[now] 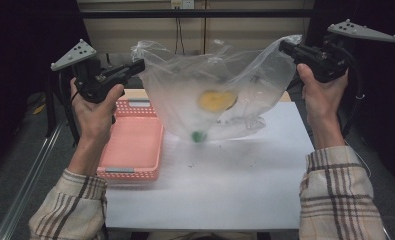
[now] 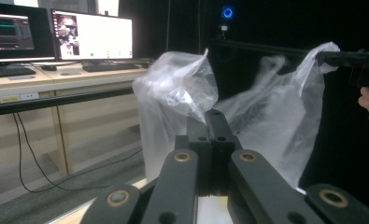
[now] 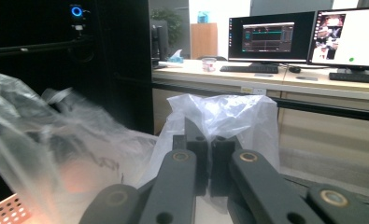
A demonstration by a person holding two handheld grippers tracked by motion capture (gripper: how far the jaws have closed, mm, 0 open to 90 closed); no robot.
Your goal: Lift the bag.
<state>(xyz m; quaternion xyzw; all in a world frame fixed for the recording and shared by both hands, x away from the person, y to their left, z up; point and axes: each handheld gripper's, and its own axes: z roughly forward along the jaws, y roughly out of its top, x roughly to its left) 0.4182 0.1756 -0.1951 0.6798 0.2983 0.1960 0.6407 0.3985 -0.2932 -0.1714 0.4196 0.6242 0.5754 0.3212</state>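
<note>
My clear, crinkled plastic bag [image 1: 215, 95] sags with a yellow lump inside; my left fingers [image 1: 137, 66] and right fingers [image 1: 286, 47] pinch its corners, raised above the white surface [image 1: 210, 190].

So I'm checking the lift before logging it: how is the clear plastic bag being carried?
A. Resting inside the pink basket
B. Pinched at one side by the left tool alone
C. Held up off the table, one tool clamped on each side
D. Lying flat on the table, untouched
C: the plastic bag hangs above the table, with the left tool and right tool each shut on an upper edge.
</note>
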